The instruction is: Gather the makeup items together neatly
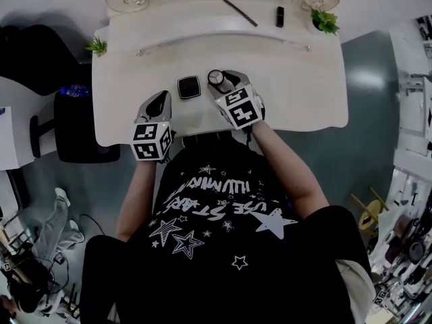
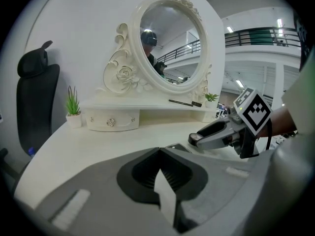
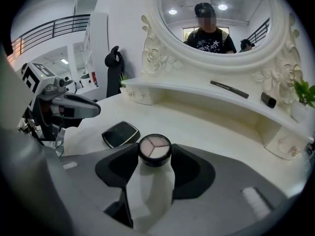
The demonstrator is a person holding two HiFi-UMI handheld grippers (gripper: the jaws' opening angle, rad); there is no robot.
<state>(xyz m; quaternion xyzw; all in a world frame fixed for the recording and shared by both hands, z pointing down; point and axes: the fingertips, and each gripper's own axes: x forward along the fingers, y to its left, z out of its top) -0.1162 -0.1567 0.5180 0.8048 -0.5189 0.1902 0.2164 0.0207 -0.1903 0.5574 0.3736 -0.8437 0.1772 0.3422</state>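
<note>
While between jaws (black-rimmed), three-shade compact (image 3: 154, 147).

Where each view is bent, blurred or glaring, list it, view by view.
Head view: fisheye bows the table edges, and a pale glare sits on the floor. Left gripper view: dark corners; the left gripper near the lens is soft, the mirror sharper. Right gripper view: dark corners, a mosaic patch in the mirror, the round palette crisp.

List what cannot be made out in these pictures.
Square compact: left gripper view, mostly hidden behind the left claw.
Black tube on the shelf: every view, too small to name.
Slim stick near it: every view, too thin to tell pencil from brush.
</note>
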